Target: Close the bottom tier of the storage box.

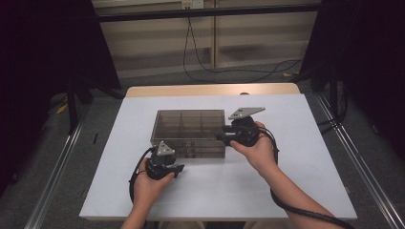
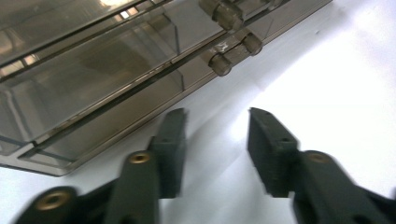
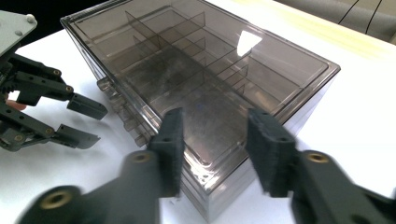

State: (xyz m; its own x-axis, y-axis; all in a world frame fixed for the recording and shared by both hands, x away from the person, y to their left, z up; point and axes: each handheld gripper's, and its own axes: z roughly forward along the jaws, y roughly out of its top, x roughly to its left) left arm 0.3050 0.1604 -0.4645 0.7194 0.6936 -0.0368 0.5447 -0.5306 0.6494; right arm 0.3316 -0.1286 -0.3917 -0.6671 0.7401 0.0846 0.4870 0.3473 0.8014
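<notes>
Both grippers parted beside the box, gripping nothing.

Left gripper [image 2: 215, 140]: jaws part-open with bare table [image 2: 327, 93] between them; the pads touch nothing. It sits just off the box's [image 2: 93, 84] near long side, by the hinge knuckles, close but apart. In the high view it lies at the box's near-left corner, jaws pointing right along the near wall. Right gripper [image 3: 212, 149]: jaws part-open, astride the near corner of the box [image 3: 210, 79] at lid height; I cannot tell whether the pads touch the walls, and no squeeze is visible. In the high view it sits at the box's right side, near the front corner. The box is smoky clear plastic, lid shut, with divider compartments inside, flat on the white table, mid-table.
</notes>
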